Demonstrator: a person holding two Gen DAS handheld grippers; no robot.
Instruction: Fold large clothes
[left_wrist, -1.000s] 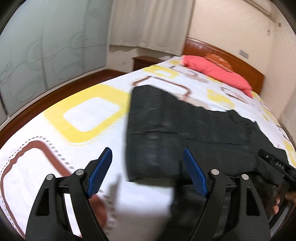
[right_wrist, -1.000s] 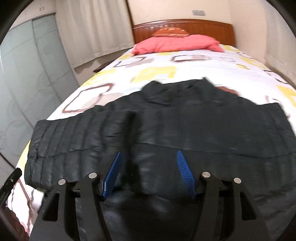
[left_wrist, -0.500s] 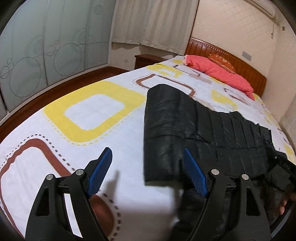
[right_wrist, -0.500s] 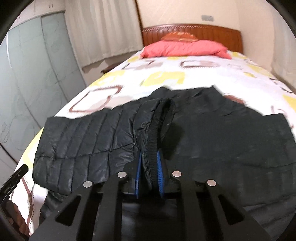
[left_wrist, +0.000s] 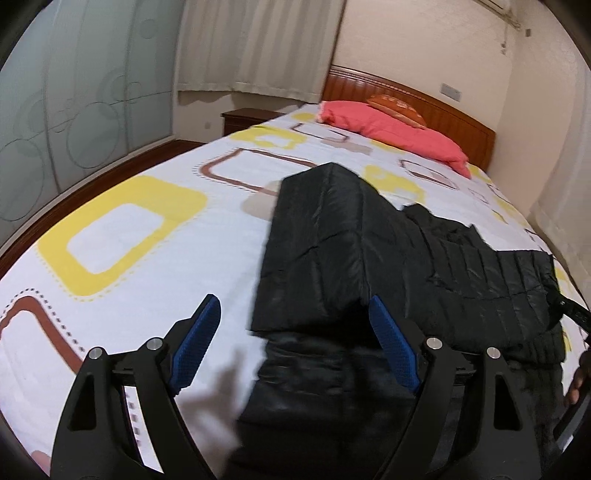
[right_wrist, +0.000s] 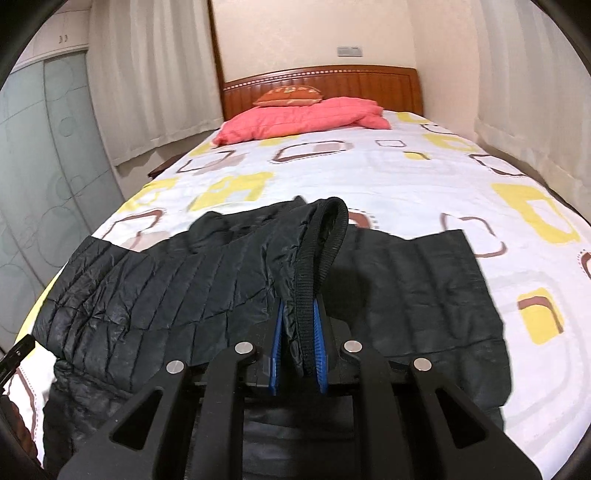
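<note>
A black quilted jacket (left_wrist: 369, 240) lies across the patterned bed sheet (left_wrist: 147, 221), one part of it folded over and raised in a ridge. My left gripper (left_wrist: 293, 301) hovers over the jacket's near left corner. Its jaws are opening; the blue pads (left_wrist: 195, 347) stand wide apart and press on nothing. My right gripper (right_wrist: 298, 306) is shut on the jacket's (right_wrist: 166, 288) ribbed black edge (right_wrist: 325, 251), which loops up above the pads. The right gripper's tip (left_wrist: 569, 310) shows at the left wrist view's right edge.
A pink quilt (right_wrist: 303, 118) and an orange cushion (right_wrist: 291, 96) lie against the wooden headboard (right_wrist: 369, 85). A dark nightstand (left_wrist: 247, 118) stands left of the bed. Frosted sliding doors (left_wrist: 74, 110) and curtains (left_wrist: 258, 44) line the left and far walls.
My right gripper went from open to shut on the jacket's ribbed edge and lifted it, dragging that part over the jacket. My left gripper shifted along the jacket's near left corner.
</note>
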